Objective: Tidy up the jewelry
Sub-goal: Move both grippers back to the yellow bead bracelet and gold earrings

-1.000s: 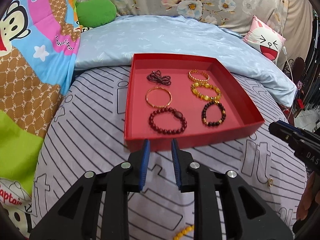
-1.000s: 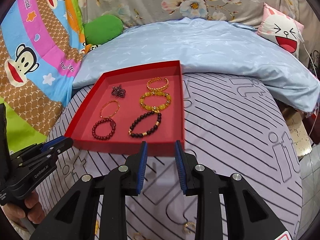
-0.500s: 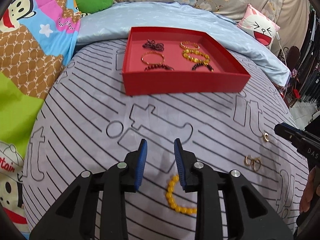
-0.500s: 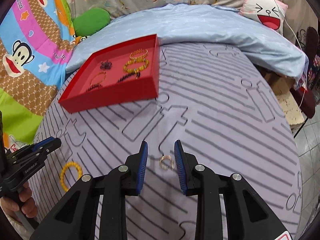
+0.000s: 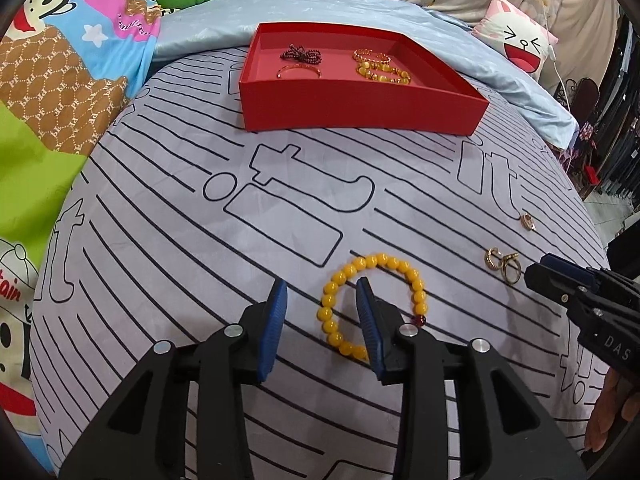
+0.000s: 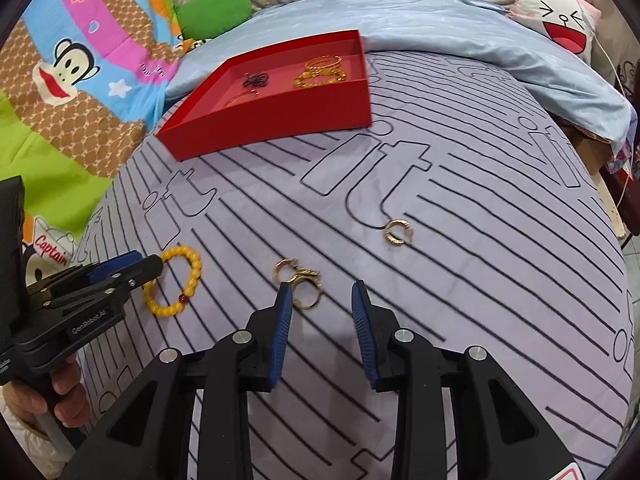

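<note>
While spread wide, left tool [image 5: 322, 316] astride yellow bracelet [image 5: 372, 304]; right tool [image 6: 320, 312] agape, seemingly over gold rings [image 6: 298, 280].

Left tool [image 5: 322, 306]: fingers parted, blue pads facing each other, pointing toward 12 o'clock, low.
Right tool [image 6: 322, 304]: fingers likewise spread wide, aimed at 12 o'clock.
Left hand [image 6: 60, 394]: wrapped around the handle, at 8 o'clock.

Two low forward wrist views, both sharing red tray [image 5: 360, 108] beyond.
</note>
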{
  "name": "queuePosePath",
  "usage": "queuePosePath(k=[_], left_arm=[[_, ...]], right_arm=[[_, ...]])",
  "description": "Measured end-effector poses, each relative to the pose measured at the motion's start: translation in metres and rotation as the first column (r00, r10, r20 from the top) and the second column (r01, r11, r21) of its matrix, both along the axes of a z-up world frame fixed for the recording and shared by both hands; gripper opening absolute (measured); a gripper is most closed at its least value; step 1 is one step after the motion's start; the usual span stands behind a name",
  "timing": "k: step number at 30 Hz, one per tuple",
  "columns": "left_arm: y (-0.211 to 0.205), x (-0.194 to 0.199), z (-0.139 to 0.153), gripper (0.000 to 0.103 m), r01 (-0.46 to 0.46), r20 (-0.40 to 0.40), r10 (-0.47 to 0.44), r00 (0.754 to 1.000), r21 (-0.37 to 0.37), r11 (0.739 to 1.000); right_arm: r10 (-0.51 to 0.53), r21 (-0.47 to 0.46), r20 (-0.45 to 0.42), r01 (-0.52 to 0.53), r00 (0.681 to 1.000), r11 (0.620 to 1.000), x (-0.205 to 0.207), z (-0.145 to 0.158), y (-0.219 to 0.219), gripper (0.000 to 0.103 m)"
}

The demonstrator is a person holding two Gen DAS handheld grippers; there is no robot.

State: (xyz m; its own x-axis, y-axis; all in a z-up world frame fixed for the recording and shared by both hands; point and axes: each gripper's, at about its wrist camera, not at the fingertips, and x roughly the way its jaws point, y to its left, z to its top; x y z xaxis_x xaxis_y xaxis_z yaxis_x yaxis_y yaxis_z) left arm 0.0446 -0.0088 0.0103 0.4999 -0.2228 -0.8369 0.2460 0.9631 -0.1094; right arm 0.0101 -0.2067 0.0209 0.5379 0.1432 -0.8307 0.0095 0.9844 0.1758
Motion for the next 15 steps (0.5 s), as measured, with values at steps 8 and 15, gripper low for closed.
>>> queuePosePath(k=[8,15], left_arm=[[-0.003,-0.002,-0.003,0.038,0.002,0.010,-0.002,1.000,0.015,1.000],[-0.006,-0.004,-0.003,0.040,0.008,0.017,-0.008,1.000,0.024,1.000]], right_arm=[[0.031,-0.056,0.008,-0.030,0.999,0.998,0.005,-0.005,0.013,0.031],[0.033,-0.074,0.003,-0.032,0.999,0.997,0.009,-0.011,0.012,0.031]])
